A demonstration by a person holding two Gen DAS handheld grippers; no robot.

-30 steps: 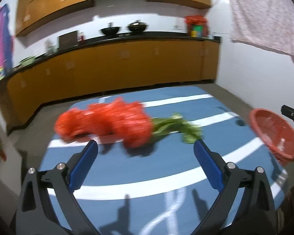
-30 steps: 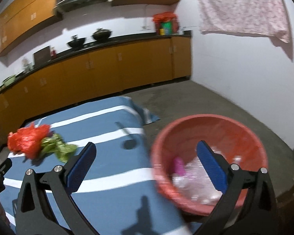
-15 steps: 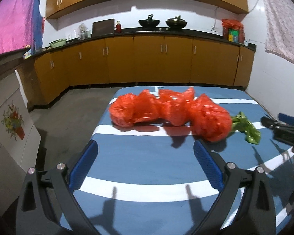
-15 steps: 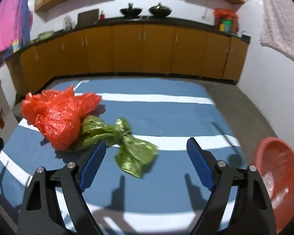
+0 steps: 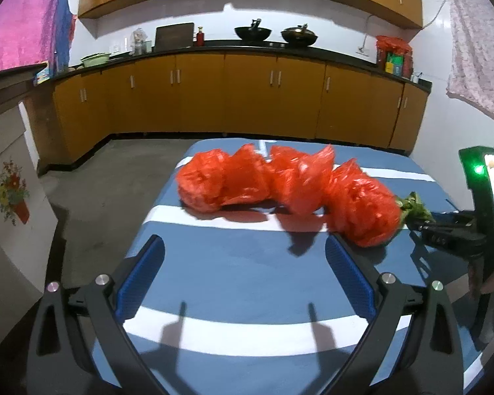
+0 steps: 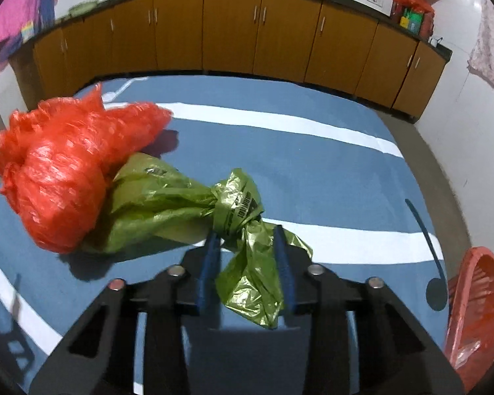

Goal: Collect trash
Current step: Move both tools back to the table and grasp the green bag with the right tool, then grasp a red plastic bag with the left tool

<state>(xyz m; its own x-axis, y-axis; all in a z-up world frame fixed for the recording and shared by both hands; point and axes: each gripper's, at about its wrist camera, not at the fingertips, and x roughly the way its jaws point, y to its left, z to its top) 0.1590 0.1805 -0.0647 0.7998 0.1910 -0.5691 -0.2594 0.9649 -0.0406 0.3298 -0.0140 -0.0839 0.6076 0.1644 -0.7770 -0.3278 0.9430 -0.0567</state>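
A crumpled red plastic bag [image 5: 280, 187] lies across the blue striped table [image 5: 247, 279]; it also shows in the right wrist view [image 6: 59, 171]. A knotted green plastic bag [image 6: 181, 204] lies beside it, its tail between my right gripper's fingers [image 6: 247, 240], which are closed in on it. In the left wrist view only the green bag's end [image 5: 415, 210] shows, with the right gripper at it. My left gripper [image 5: 243, 263] is open and empty, just short of the red bag.
A red basket [image 6: 474, 316] with clear plastic in it stands at the table's right edge. Orange kitchen cabinets [image 5: 247, 98] line the far wall. A white cabinet [image 5: 6, 230] stands left of the table. Bare floor lies beyond the table.
My right gripper swung from the red basket to the green bag and closed on its tail. My left gripper came nearer the red bag, still open.
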